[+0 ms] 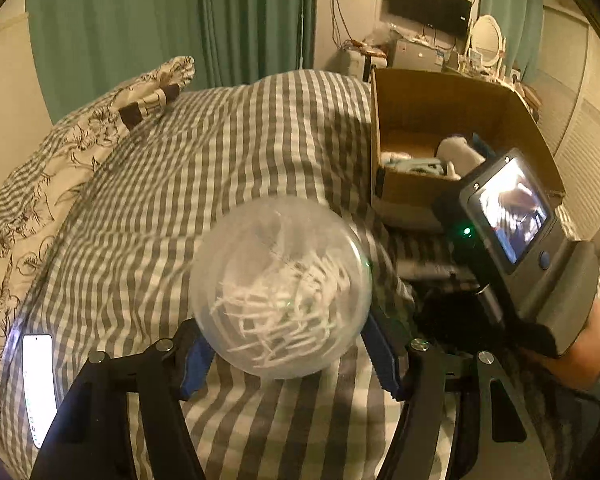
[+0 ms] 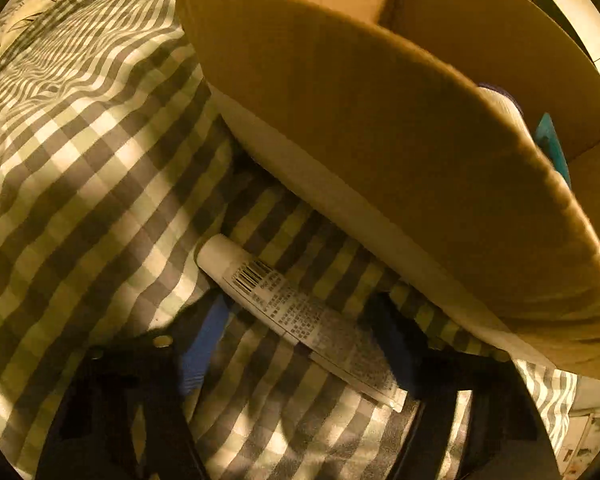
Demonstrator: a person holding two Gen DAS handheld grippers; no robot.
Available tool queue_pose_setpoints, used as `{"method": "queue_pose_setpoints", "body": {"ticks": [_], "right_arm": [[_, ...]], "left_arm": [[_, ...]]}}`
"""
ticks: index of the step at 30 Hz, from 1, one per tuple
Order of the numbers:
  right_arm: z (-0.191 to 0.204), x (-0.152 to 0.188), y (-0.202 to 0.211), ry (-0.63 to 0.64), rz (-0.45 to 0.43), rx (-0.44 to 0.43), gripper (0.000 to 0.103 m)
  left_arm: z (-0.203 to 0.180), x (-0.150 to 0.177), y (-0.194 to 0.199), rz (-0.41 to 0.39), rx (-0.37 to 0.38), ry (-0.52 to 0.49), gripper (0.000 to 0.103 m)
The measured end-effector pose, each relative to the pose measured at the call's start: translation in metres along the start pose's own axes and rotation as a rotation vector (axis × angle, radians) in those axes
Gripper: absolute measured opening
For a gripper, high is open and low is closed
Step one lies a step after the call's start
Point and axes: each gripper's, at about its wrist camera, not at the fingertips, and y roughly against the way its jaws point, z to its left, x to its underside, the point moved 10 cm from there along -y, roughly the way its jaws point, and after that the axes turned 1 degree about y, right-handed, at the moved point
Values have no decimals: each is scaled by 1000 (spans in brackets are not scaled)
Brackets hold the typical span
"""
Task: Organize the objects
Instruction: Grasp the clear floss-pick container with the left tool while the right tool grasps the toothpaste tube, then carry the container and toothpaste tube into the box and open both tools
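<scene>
My left gripper (image 1: pixel 288 356) is shut on a clear round container of white cotton swabs (image 1: pixel 280 292) and holds it above the checked bedspread (image 1: pixel 228 136). An open cardboard box (image 1: pixel 440 120) with several items inside stands on the bed at the right. My right gripper (image 2: pixel 300 340) is open, low over the bedspread (image 2: pixel 92 184), its blue-padded fingers (image 2: pixel 204 340) on either side of a white tube with a barcode (image 2: pixel 296 316) lying by the box's wall (image 2: pixel 380 128). In the left wrist view the right gripper's body and screen (image 1: pixel 512 216) show beside the box.
A lit phone (image 1: pixel 40 384) lies on the bed at the left. A floral pillow (image 1: pixel 60 168) sits at the far left. Green curtains (image 1: pixel 172 20), a wall TV (image 1: pixel 430 4) and a cluttered dresser with a mirror (image 1: pixel 488 36) stand behind the bed.
</scene>
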Motion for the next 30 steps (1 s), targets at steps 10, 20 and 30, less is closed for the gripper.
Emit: {"method": "queue_pose_setpoints", "body": {"ticks": [10, 20, 30], "right_arm": [[21, 15, 50, 44, -78, -111, 14], [5, 53, 122, -38, -185, -206, 14], [-5, 57, 177, -90, -306, -187, 14]], "left_arm": [[6, 15, 12, 18, 24, 27, 62], [2, 19, 43, -7, 21, 28, 59], [-24, 4, 85, -78, 47, -18, 53]]}}
